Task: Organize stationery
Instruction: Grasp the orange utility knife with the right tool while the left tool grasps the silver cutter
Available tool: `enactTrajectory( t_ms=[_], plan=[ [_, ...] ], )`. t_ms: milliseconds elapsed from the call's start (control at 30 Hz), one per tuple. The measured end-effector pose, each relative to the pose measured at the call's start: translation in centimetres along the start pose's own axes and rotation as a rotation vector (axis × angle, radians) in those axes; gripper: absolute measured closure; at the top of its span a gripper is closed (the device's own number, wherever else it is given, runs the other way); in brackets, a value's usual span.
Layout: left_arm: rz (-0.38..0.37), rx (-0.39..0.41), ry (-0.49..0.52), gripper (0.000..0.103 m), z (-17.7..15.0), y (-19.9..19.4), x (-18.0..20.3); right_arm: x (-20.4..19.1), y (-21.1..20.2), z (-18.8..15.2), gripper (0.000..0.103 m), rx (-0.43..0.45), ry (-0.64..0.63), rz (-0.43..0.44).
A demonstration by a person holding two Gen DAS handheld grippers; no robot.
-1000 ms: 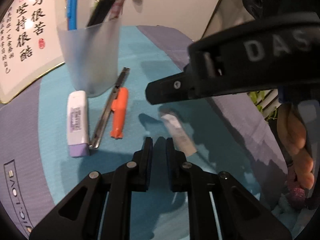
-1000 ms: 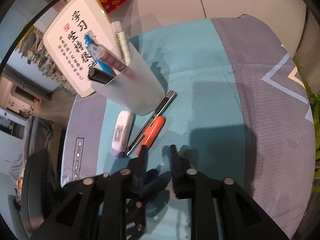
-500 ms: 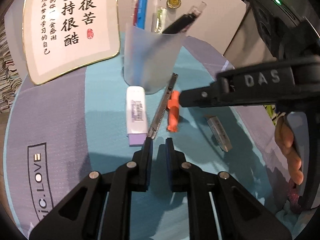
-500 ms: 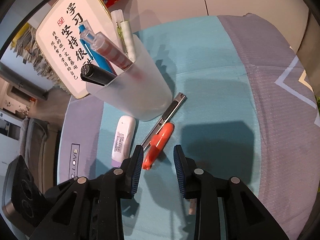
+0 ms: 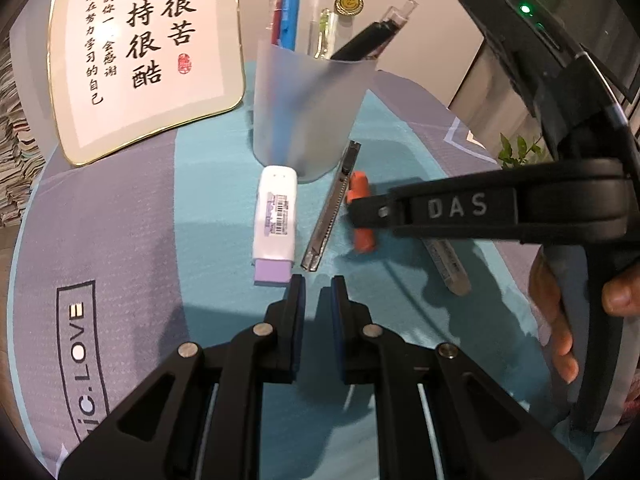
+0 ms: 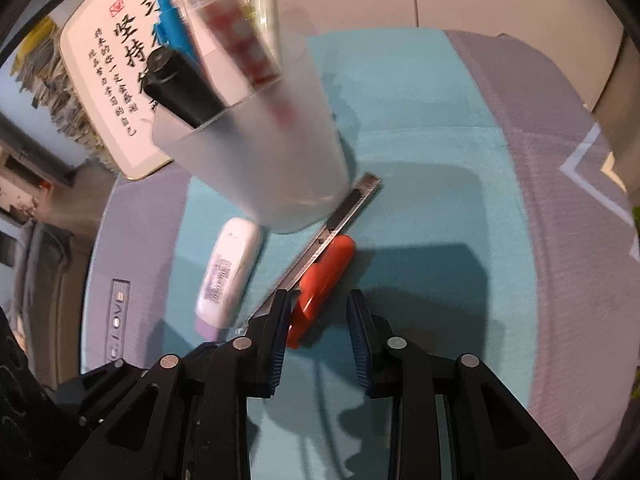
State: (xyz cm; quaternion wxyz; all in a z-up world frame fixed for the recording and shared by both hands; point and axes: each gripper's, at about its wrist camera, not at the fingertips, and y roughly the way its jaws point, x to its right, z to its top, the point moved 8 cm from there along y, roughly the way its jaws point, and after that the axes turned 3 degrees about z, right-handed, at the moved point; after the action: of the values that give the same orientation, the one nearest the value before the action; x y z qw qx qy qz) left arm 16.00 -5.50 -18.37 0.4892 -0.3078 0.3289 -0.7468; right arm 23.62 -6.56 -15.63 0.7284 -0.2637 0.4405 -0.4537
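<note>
A frosted pen cup [image 5: 308, 120] holds several pens on the teal mat [image 5: 208, 208]. In front of it lie a white eraser with a purple end [image 5: 276, 216], a metal utility knife [image 5: 332, 208] and an orange marker [image 6: 324, 276]. A clear pen [image 5: 446, 264] lies further right. My left gripper [image 5: 318, 288] is shut and empty, just short of the eraser and the knife's end. My right gripper [image 6: 318, 304] straddles the near end of the orange marker. Its jaws are closing; the left pad is at the marker and the right pad stands apart from it.
A framed calligraphy plaque [image 5: 148, 52] leans behind the cup at the left. A medal [image 5: 349, 0] hangs on the back wall. A green plant [image 5: 516, 152] stands off the mat's right edge. A person's hand [image 5: 560, 320] holds the right gripper's handle.
My right gripper has moved forward and down from the clear pen to the orange marker, and its jaws have narrowed. My left gripper swung left a second ago, then held still, staying shut.
</note>
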Motion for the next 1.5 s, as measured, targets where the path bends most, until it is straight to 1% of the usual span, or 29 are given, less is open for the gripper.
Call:
enactTrajectory(
  t_ms=[33,67,133,200,300,367,433,500,533,600,633,700,767,800,867,1000,1100,1200,1300,1367,1400,1467,1500],
  plan=[
    [0.000,0.001,0.008,0.093,0.1,0.1,0.2,0.5,-0.1,0.1,0.089,0.005,0.001,-0.021],
    [0.000,0.002,0.016,0.093,0.1,0.1,0.5,1.3,-0.4,0.2,0.089,0.014,-0.001,-0.061],
    [0.006,0.007,0.033,0.093,0.2,0.2,1.2,2.8,-1.0,0.2,0.089,0.029,0.014,-0.087],
    [0.020,0.011,0.056,0.092,0.4,0.6,1.7,3.6,-1.6,-0.1,0.089,0.033,0.025,-0.079],
    [0.062,0.014,0.100,0.092,1.0,1.8,2.2,4.3,-2.2,-0.3,0.089,0.045,0.023,-0.086],
    [0.066,0.028,0.106,0.090,1.7,2.3,2.1,4.4,-2.5,-0.6,0.089,0.044,0.016,-0.071],
    [0.082,0.020,0.119,0.082,2.4,2.8,1.9,4.6,-2.5,-0.5,0.089,0.043,0.012,-0.062],
    [0.101,0.014,0.127,0.078,2.9,3.1,1.7,4.5,-2.1,0.0,0.089,0.038,0.013,-0.044],
    [0.102,0.011,0.129,0.076,3.2,3.3,1.7,4.4,-1.9,0.6,0.089,0.036,0.014,-0.032],
    [0.095,0.005,0.136,0.071,3.6,3.7,1.9,4.6,-2.1,0.6,0.089,0.037,0.013,-0.022],
    [0.096,-0.001,0.147,0.071,3.8,4.0,2.1,4.6,-2.2,0.6,0.089,0.039,0.012,-0.020],
    [0.109,-0.003,0.172,0.071,4.1,4.5,2.5,4.5,-2.3,0.5,0.089,0.045,0.015,-0.017],
    [0.103,-0.015,0.201,0.072,4.2,4.9,3.1,4.9,-2.6,0.4,0.089,0.050,0.025,-0.013],
    [0.100,-0.010,0.203,0.077,4.3,5.0,3.3,5.0,-2.7,0.5,0.089,0.051,0.031,-0.010],
    [0.084,-0.017,0.198,0.094,4.3,5.1,3.6,5.2,-2.7,0.6,0.089,0.052,0.039,-0.004],
    [0.048,-0.050,0.142,0.094,3.3,4.3,3.1,5.9,-3.2,0.4,0.089,0.059,0.047,0.000],
    [0.028,-0.066,0.108,0.095,1.1,2.6,2.7,5.7,-3.3,0.3,0.089,0.058,0.036,0.007],
    [-0.003,-0.090,0.100,0.094,-1.7,0.7,2.8,4.9,-3.1,0.4,0.089,0.059,0.014,0.019],
    [-0.002,-0.104,0.099,0.094,-3.3,-0.3,2.8,3.9,-2.7,0.7,0.089,0.056,-0.007,0.030],
    [0.014,-0.102,0.117,0.094,-3.6,-0.4,2.8,3.3,-2.2,0.5,0.089,0.044,-0.025,0.034],
    [0.027,-0.099,0.129,0.092,-3.5,-0.4,2.9,2.8,-1.9,0.3,0.089,0.033,-0.040,0.036],
    [0.032,-0.097,0.130,0.082,-3.3,-0.3,2.9,2.2,-1.4,-0.1,0.089,0.017,-0.064,0.044],
    [0.035,-0.094,0.130,0.071,-3.0,-0.1,3.0,2.0,-1.2,-0.3,0.089,0.007,-0.079,0.042]
  ],
)
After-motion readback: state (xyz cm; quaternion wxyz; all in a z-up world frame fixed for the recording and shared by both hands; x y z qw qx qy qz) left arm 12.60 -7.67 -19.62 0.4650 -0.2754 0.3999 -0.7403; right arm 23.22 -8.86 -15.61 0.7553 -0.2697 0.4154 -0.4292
